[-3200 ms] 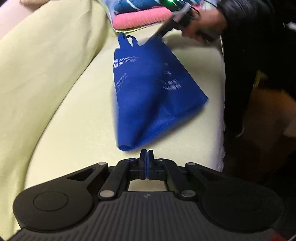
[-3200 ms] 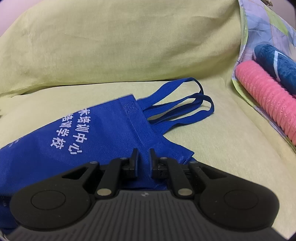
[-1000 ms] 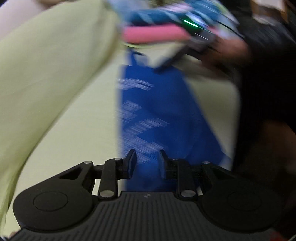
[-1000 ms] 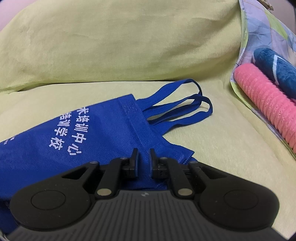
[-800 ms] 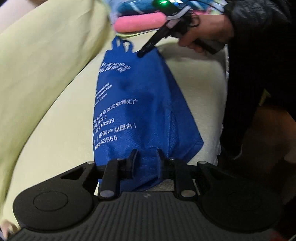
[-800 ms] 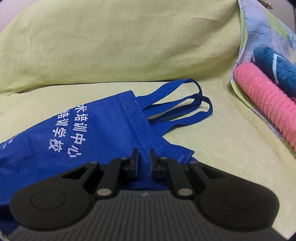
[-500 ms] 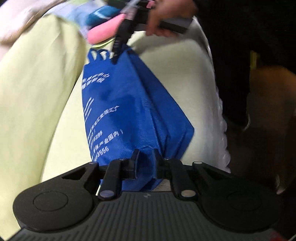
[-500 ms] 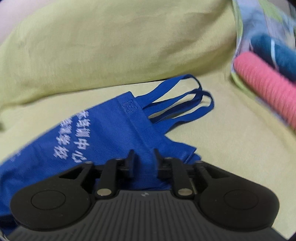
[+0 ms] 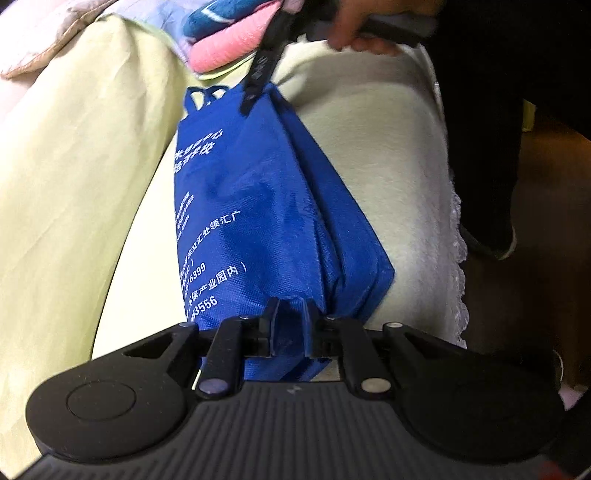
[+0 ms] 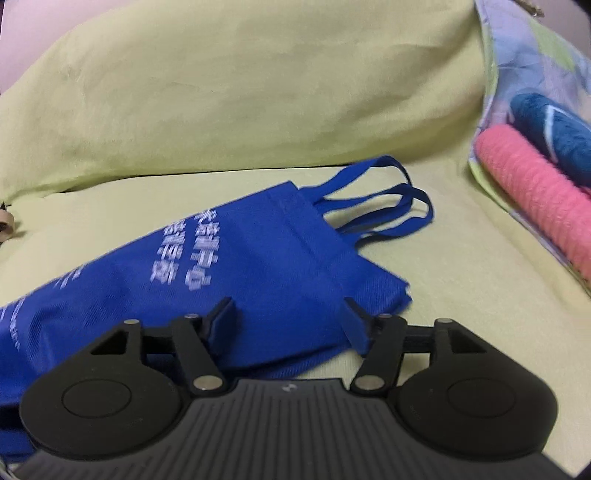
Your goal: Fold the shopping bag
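A blue non-woven shopping bag (image 9: pixel 258 206) with white print lies lengthwise on a yellow-green sofa seat (image 9: pixel 388 155). My left gripper (image 9: pixel 290 325) is shut on the bag's bottom edge, with bunched fabric between its fingers. In the right wrist view the bag (image 10: pixel 258 266) lies flat with its handles (image 10: pixel 376 206) pointing toward the backrest. My right gripper (image 10: pixel 288 319) stands wide open just over the bag's top corner and holds nothing. The left wrist view shows the right gripper (image 9: pixel 258 77) with its tip at the bag's mouth.
A pink rolled towel (image 10: pixel 535 184) and a blue one (image 10: pixel 554 129) lie on patterned cloth at the seat's end. The backrest cushion (image 10: pixel 221 92) rises behind the bag. A person's hand (image 9: pixel 354 33) and dark clothing (image 9: pixel 517 110) stand past the lace-trimmed seat edge (image 9: pixel 458 258).
My right gripper has opened and let go of the bag's top corner. My left gripper, which was open a second ago, has closed on the bottom edge and pulled back.
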`<state>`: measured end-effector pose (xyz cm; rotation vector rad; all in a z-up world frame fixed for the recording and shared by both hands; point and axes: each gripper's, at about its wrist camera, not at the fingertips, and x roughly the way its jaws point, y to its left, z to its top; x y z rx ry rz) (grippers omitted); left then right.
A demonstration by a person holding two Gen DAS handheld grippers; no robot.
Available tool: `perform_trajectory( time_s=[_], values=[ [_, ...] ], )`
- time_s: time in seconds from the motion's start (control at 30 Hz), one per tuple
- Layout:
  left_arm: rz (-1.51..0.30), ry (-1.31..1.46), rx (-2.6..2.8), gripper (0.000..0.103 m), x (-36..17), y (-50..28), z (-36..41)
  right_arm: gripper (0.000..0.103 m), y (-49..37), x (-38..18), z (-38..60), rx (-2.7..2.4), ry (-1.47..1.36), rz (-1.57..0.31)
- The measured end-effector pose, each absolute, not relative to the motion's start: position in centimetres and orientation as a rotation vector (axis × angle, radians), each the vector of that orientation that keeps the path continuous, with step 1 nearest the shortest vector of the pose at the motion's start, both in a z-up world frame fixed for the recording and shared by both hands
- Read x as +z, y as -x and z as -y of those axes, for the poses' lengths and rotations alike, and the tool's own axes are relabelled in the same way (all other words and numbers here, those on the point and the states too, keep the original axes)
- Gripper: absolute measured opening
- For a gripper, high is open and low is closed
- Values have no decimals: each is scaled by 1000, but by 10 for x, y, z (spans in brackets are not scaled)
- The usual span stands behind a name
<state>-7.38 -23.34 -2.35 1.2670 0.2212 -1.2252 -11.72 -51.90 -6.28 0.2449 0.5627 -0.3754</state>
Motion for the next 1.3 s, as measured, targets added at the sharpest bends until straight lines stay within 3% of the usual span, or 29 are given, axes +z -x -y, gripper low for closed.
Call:
perform_trajectory(
  time_s=[0.4, 0.7, 1.07, 1.2, 1.3],
  values=[
    [-162, -1280, -1208, 10, -27, 85, 236, 72, 152, -72, 499, -366, -642, -456],
    [-169, -1222, -1239, 10, -28, 82, 233, 72, 175, -79, 463, -318, -893, -419],
    [-238, -1127, -1277, 10, -19, 66, 232, 75, 164, -81, 431, -296, -879, -454],
    [-263, -1106, -1281, 10, -16, 62, 232, 72, 165, -80, 430, -309, -874, -464],
    [-271, -1090, -1278, 10, -15, 60, 231, 60, 172, -81, 431, -320, -952, -473]
  ],
)
